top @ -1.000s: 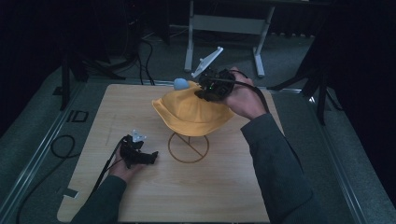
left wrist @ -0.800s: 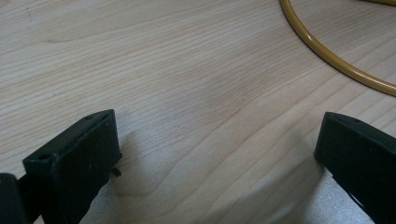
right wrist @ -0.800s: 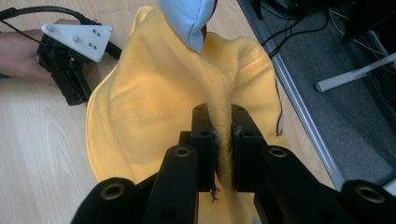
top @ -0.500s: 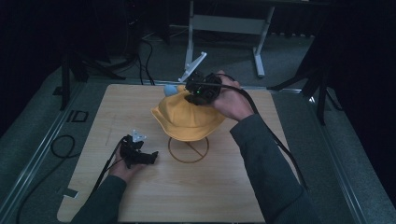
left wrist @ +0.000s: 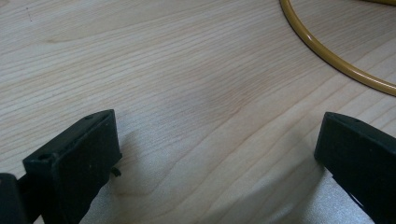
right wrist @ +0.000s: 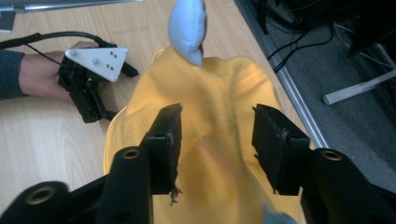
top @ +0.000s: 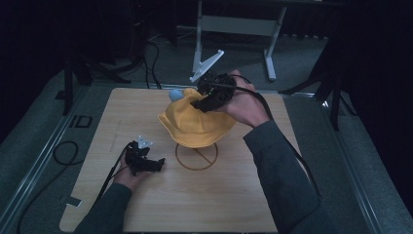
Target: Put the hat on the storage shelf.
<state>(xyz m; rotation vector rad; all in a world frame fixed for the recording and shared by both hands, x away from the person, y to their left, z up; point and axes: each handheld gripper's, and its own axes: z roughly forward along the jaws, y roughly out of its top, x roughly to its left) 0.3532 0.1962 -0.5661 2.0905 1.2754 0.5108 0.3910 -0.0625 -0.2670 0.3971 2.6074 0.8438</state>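
Although the soft yellow fabric hat point(top: 196, 125) with its pale blue ear-like tabs point(top: 175, 94) is already draped over the top of the yellow wire stand point(top: 196, 156) at the middle of the light wooden table point(top: 234, 204), the placing is judged barely finished. At one o'clock from the hat, the right gripper point(right wrist: 217, 123) is seen with jaws just opened wide above the cloth, nothing pinched between them. What is left appears to be withdrawal. At eight o'clock, the left gripper point(top: 158, 164) is rested on the table, jaws spread and empty.
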